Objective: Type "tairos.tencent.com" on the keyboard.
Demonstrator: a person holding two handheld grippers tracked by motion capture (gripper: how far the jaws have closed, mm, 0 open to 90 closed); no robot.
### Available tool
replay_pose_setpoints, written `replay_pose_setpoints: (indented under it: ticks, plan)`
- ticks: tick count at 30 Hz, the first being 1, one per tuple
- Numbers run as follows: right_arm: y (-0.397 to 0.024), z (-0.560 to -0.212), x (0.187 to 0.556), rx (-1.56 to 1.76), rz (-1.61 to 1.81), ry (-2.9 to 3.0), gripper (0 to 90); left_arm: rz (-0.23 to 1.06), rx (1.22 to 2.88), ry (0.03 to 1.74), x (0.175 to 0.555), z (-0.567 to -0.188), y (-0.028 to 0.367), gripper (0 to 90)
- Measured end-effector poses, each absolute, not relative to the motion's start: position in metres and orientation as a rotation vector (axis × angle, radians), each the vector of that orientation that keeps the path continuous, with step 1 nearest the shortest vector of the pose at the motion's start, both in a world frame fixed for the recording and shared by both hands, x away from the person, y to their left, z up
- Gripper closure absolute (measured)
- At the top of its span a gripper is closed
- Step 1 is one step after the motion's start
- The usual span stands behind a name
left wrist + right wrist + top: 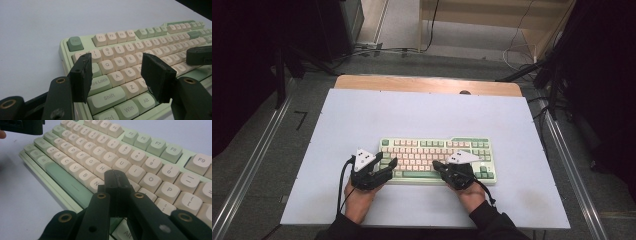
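At the left of the high view the left gripper (388,164) hangs over the keyboard's (438,159) left end, its fingers (82,76) standing apart with nothing between them; its own view looks through that gap onto the Caps Lock (101,83), A and Shift (107,97) keys, with no pad touching a cap. The keyboard itself lies flat on the pale worktop (362,120), just ahead of the person's hands and a little right of the middle, its long side square to the near edge. It looks like a stiff, fairly heavy slab that should not bend or skid easily, though the keycaps are smooth, rounded and sprung, so each should give under a light downward push and a fingertip could slide onto a neighbour. For pressing, a closed tip set squarely on the centre of one cap seems best; for moving the board, the short green side walls or the front lip offer firmer purchase than the keys. Further right, the right gripper (436,164) has its fingers (117,185) pressed together on nothing, forming one blunt tip poised low over the keys near N (95,183) and the green space bar (68,185); whether it touches a cap cannot be told.
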State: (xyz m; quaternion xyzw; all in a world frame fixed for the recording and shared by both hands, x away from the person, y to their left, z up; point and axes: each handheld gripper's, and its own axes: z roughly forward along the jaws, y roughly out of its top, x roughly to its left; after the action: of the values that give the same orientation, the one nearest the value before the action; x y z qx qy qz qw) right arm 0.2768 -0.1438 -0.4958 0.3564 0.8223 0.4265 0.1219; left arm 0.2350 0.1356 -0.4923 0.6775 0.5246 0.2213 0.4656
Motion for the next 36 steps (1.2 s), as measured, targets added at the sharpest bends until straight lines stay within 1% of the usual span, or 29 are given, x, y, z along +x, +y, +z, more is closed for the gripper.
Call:
replay_pose_setpoints:
  ticks: [8,14,17,19,21,22,23,24,27,32,36]
  plan:
    - [-0.141,-0.499,0.278,1.035,1.223,2.413,87.6,0.540,1.669,1.285,0.235,-0.493,0.135,42.8]
    - [-0.147,-0.492,0.278,1.060,1.275,2.369,87.6,0.541,1.666,1.284,0.236,-0.492,0.136,42.9]
    - [-0.154,-0.486,0.279,1.087,1.318,2.330,84.3,0.543,1.662,1.283,0.236,-0.492,0.135,42.8]
    - [-0.160,-0.482,0.280,1.105,1.340,2.303,78.2,0.541,1.662,1.282,0.236,-0.492,0.136,42.8]
    - [-0.168,-0.478,0.282,1.133,1.361,2.273,68.3,0.541,1.659,1.282,0.236,-0.492,0.136,42.8]
    - [-0.171,-0.477,0.283,1.153,1.371,2.260,63.2,0.543,1.655,1.282,0.237,-0.492,0.137,42.8]
    - [-0.175,-0.475,0.284,1.170,1.375,2.250,55.1,0.543,1.654,1.282,0.237,-0.491,0.137,42.8]
    - [-0.179,-0.474,0.285,1.191,1.380,2.237,49.4,0.542,1.654,1.284,0.237,-0.491,0.137,42.8]
    - [-0.191,-0.470,0.287,1.232,1.391,2.196,39.5,0.546,1.647,1.285,0.237,-0.490,0.138,42.8]
    - [-0.205,-0.466,0.288,1.266,1.379,2.155,29.4,0.547,1.633,1.287,0.237,-0.488,0.141,42.7]
    - [-0.214,-0.466,0.289,1.289,1.364,2.130,27.8,0.553,1.621,1.288,0.235,-0.486,0.145,42.7]
